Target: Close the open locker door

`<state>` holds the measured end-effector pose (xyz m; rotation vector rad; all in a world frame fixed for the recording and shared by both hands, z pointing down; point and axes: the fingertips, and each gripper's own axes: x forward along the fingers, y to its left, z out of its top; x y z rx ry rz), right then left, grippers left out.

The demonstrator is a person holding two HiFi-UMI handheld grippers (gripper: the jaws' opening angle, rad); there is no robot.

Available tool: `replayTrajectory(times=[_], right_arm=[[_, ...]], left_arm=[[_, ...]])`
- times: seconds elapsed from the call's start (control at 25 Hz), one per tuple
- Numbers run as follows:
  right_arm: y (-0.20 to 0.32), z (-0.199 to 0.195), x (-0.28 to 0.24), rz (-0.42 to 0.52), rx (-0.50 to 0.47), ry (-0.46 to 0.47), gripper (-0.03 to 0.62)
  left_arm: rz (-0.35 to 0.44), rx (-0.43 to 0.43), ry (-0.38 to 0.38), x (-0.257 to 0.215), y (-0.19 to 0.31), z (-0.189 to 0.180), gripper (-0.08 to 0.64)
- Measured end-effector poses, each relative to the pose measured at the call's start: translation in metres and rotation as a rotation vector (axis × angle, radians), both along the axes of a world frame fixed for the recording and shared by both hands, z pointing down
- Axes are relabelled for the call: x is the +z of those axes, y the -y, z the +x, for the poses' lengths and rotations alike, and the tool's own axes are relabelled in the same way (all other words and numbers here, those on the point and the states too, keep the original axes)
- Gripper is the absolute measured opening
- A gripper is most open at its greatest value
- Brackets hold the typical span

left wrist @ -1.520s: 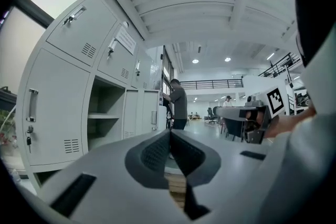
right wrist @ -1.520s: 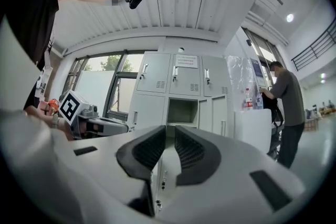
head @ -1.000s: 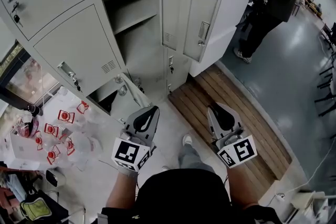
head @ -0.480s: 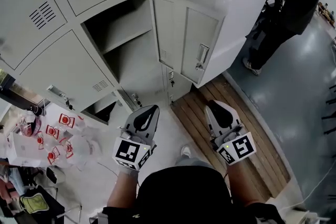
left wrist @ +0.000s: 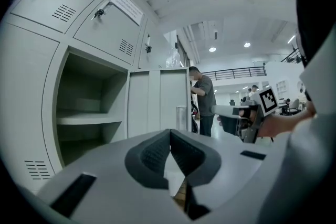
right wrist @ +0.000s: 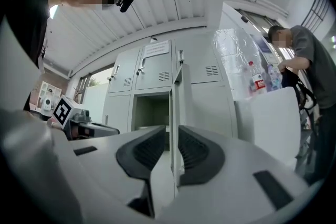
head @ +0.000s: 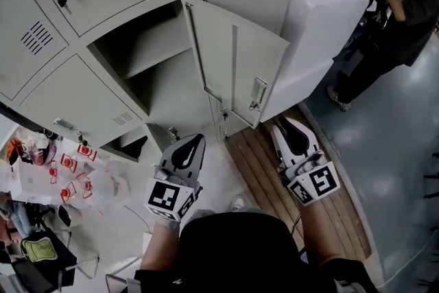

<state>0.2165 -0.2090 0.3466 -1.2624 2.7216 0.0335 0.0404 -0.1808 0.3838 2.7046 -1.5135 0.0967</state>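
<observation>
Right gripper [head: 289, 131] and left gripper [head: 189, 147], jaws closed on nothing, held low before the locker door [head: 236, 68].
The door stands wide open beside its compartment [head: 147, 72], untouched, handle [head: 257, 94] facing the grippers. Likely faults: closed tips skidding off the smooth panel or snagging the handle; shoved too hard, the door may slam and rebound ajar.

The pale grey locker door [head: 236, 68] stands wide open, hinged on the right of its shelved compartment [head: 158, 89], a latch handle [head: 257, 94] near its free edge.
</observation>
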Motion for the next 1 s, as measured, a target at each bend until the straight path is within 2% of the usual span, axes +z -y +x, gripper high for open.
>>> replayTrajectory(times=[0.24,0.44,0.6,1.0], right_arm=[[0.033,0.003,-0.01,0.004,-0.027,0.003,0.081],[0.055,-0.005,-0.009,-0.018,-0.041,0.008,0.117],[0.068,-0.012,-0.005,-0.045,-0.043,0.019,0.169],[0.062,-0.03,-0.004,-0.048,-0.033,0.016,0.169]], left_arm=[[-0.02,-0.022,-0.003,0.001,0.012,-0.001,0.021],[-0.021,-0.02,0.019,-0.003,0.019,-0.012,0.021],[-0.03,-0.013,0.034,-0.002,0.023,-0.022,0.021],[-0.055,-0.001,0.04,0.001,0.016,-0.049,0.021]])
